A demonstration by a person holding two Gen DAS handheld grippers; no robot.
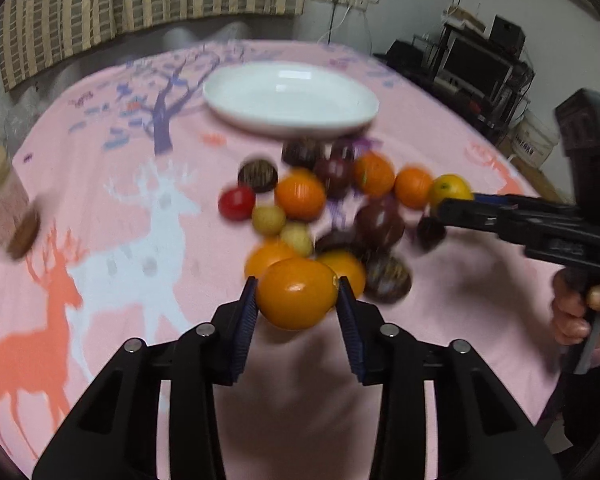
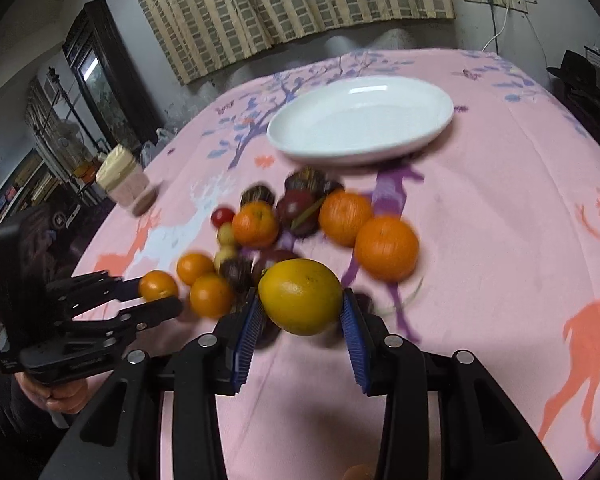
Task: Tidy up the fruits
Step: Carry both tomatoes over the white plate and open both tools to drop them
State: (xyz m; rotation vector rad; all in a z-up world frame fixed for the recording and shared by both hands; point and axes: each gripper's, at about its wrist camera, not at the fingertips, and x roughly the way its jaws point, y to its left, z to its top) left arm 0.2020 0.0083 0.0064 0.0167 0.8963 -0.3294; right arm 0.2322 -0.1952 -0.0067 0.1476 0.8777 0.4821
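No readable txt, labels, brand marks or nos. anywhere; faint embossed marks on the black plastic gripper body (image 1: pixel 568 246) are too blurred to make out.

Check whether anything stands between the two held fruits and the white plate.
Both grippers hold fruit: the left gripper an orange, the right gripper a yellow citrus. The fruit pile lies on the cloth between them and the empty white plate. Carried above the pile, nothing visible blocks the way.
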